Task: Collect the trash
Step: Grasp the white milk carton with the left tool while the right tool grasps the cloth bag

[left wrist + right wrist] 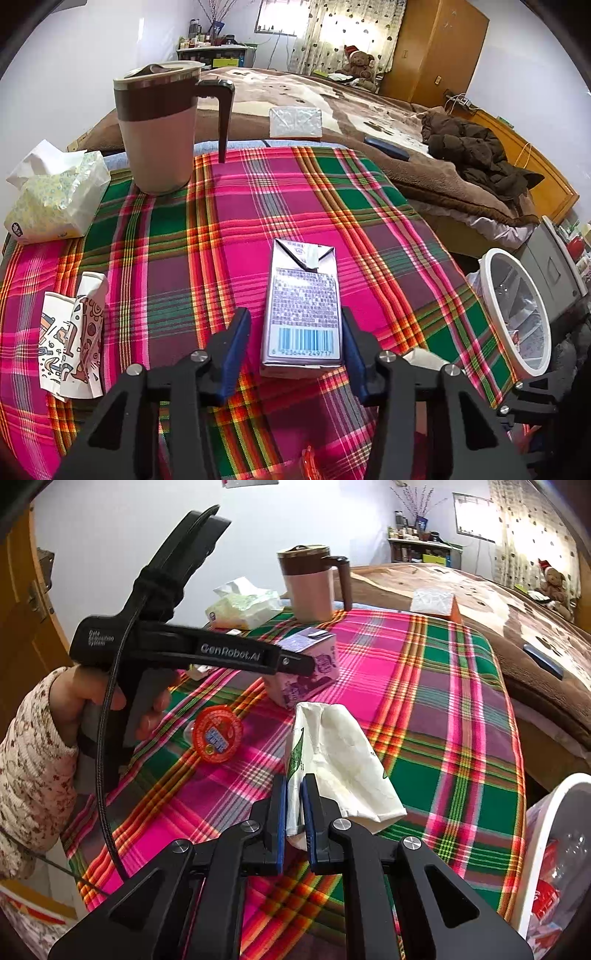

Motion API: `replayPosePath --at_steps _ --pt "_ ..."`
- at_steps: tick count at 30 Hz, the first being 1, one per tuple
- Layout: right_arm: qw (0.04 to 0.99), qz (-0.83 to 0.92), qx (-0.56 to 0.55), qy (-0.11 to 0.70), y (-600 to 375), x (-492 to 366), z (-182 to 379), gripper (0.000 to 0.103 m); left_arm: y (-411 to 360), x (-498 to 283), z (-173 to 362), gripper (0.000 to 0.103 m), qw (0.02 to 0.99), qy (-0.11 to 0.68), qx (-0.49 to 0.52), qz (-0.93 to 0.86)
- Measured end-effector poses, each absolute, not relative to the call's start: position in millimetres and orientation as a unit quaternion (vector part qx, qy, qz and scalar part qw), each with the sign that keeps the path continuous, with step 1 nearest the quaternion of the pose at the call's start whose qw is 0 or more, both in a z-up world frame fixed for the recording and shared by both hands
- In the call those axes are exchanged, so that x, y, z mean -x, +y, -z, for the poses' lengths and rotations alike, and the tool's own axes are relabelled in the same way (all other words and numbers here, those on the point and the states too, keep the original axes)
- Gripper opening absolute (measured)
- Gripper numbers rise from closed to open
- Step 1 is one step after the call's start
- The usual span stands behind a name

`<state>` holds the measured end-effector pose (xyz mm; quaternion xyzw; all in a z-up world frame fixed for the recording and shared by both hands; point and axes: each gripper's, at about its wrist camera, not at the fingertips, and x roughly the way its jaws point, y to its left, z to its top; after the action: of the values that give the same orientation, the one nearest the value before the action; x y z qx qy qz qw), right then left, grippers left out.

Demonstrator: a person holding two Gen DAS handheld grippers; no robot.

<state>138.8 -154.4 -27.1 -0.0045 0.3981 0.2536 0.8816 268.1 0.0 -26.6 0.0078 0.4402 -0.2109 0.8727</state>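
A purple drink carton (pixel 303 295) lies flat on the plaid tablecloth (pixel 221 229), barcode end towards me. My left gripper (pixel 294 314) straddles it; the right pad touches its side and a strip of cloth shows beside the left pad. In the right wrist view a hand holds that left gripper (pixel 306 664) at the carton (pixel 327 661). My right gripper (pixel 295 779) is shut on the edge of a crumpled white paper bag (pixel 340 753) with green print. An orange jelly cup (pixel 218 734) lies to its left. A printed paper wrapper (pixel 74 339) lies at the cloth's left.
A white-rimmed trash bin (pixel 521 310) with a clear liner stands off the table's right edge, also low right as the bin (pixel 554 849). A brown-and-pink lidded mug (pixel 159 129) and a tissue pack (pixel 55 199) sit at the far left. A bed lies beyond.
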Motion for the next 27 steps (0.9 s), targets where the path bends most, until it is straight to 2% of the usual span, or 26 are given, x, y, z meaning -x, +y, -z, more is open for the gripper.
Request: replayPosePath --at_steps 3,27 --pt "0.883 -0.249 -0.006 0.398 -158.1 -141.7 28.2 0.009 -3.3 -267.1 28.1 0.041 0.875 0.439 -0.023 0.202" --pt "0.905 -0.216 -0.037 0.364 -182.6 -133.1 9.5 0.009 -7.3 -228.5 -1.0 0.041 0.899 0.393 -0.024 0.19"
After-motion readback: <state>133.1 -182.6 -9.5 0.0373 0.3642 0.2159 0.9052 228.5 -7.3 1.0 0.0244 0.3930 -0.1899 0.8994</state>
